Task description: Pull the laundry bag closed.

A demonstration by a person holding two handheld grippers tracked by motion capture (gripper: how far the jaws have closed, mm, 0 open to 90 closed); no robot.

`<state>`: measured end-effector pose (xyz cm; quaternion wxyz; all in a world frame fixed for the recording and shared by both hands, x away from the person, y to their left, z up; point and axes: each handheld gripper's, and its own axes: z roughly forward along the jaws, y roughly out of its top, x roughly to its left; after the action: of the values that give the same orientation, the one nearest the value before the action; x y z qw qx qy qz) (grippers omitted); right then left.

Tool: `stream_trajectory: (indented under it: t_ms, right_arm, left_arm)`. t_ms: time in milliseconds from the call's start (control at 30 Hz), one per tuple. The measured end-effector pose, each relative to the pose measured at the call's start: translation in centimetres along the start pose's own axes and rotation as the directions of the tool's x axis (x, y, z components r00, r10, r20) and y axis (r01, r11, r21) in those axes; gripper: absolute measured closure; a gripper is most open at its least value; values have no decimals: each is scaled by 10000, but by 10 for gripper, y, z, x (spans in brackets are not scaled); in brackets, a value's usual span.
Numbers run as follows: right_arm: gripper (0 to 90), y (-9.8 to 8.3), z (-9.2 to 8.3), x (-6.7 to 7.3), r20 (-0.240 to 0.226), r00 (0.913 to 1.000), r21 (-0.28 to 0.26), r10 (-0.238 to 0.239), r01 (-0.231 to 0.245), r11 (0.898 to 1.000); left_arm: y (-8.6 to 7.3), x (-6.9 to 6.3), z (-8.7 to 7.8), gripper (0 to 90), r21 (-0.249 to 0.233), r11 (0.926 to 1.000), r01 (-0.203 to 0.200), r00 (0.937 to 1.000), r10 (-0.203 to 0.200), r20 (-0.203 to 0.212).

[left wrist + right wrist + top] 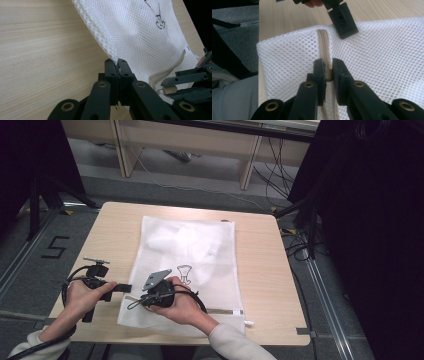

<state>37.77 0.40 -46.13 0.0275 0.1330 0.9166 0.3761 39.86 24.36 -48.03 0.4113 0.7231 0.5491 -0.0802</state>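
A white mesh bag (pixel 187 255) lies flat on the wooden table (pixel 265 270), with its beige zipper (pixel 225 311) along the near edge. My left gripper (pixel 126 288) is shut on the bag's near left edge. In the left gripper view its jaws (pixel 117 63) pinch the folded mesh rim (pixel 100 37). My right gripper (pixel 134 304) lies just to the right of it, over the bag's near left corner. In the right gripper view its jaws (pixel 327 65) are shut on the zipper pull (pixel 328 75), with the zipper (pixel 323 42) running ahead toward the bag's end.
A black line drawing (pixel 184 272) marks the bag's middle. Grey floor with a taped "5" (pixel 55 247) lies left of the table. Cables (pixel 300 240) and dark stands (pixel 310 215) are at the right, and wooden furniture legs (pixel 125 150) beyond the far edge.
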Motion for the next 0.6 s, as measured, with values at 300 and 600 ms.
stream_trajectory:
  t_ms: [300,600]
  right_arm:
    - [827,-3,-1,-1,-91,9998,-77,192,-192,9998]
    - [827,-6,-3,-1,-45,9998,31,194,-194,9998]
  left_arm:
    - [0,-2,0,875,-27,10000,-44,9999,45,123]
    - [1,-3,-1,875,-177,9998,-51,10000,50,-18]
